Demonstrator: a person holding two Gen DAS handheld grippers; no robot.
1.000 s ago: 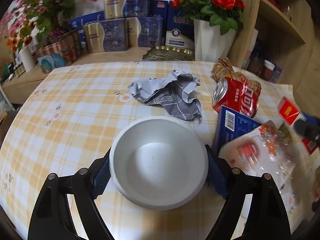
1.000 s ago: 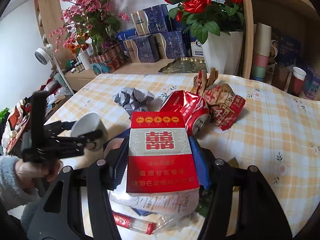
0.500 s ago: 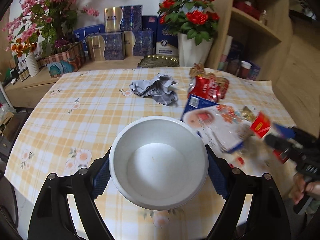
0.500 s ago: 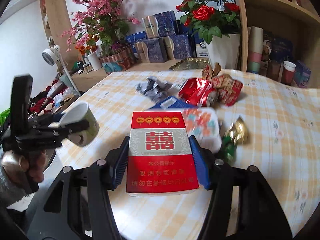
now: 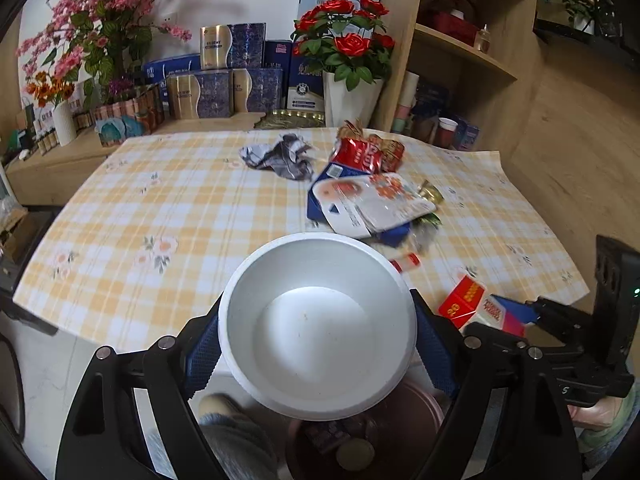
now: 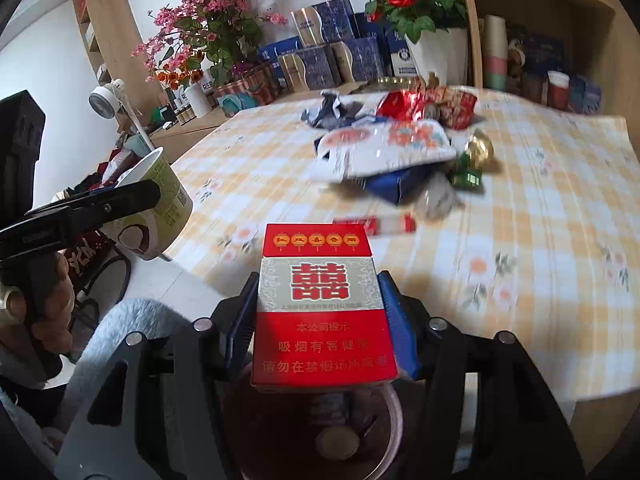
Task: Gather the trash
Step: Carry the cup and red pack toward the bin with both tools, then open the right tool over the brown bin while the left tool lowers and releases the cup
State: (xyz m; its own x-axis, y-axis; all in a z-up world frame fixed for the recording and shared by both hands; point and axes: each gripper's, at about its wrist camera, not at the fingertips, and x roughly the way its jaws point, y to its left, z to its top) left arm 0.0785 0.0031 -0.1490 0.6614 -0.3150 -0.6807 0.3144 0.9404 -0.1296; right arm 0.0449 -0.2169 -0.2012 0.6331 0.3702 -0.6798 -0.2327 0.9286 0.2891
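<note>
My left gripper [image 5: 316, 332] is shut on a white paper bowl [image 5: 316, 328] and holds it off the table's near edge, above a dark round bin [image 5: 360, 436] on the floor. My right gripper [image 6: 320, 312] is shut on a red cigarette pack [image 6: 322, 308] and holds it above the same bin [image 6: 312, 432]. The pack [image 5: 466, 300] and right gripper also show in the left wrist view; the bowl [image 6: 156, 204] shows in the right wrist view. Trash left on the checked table [image 5: 168, 208]: crumpled grey paper [image 5: 280, 154], crushed red can [image 5: 358, 152], white snack bag [image 5: 372, 204] on a blue box, gold wrapper [image 5: 430, 194].
A white vase of red roses [image 5: 348, 96], blue and gold boxes [image 5: 224, 80] and pink flowers [image 5: 100, 40] stand behind the table. Wooden shelves [image 5: 460, 52] are at the right. A small red tube [image 6: 376, 224] lies near the table's front edge.
Both grippers have pulled back from the trash pile to past the table's near edge, carrying the bowl and the pack. The bin has come into view below them.
</note>
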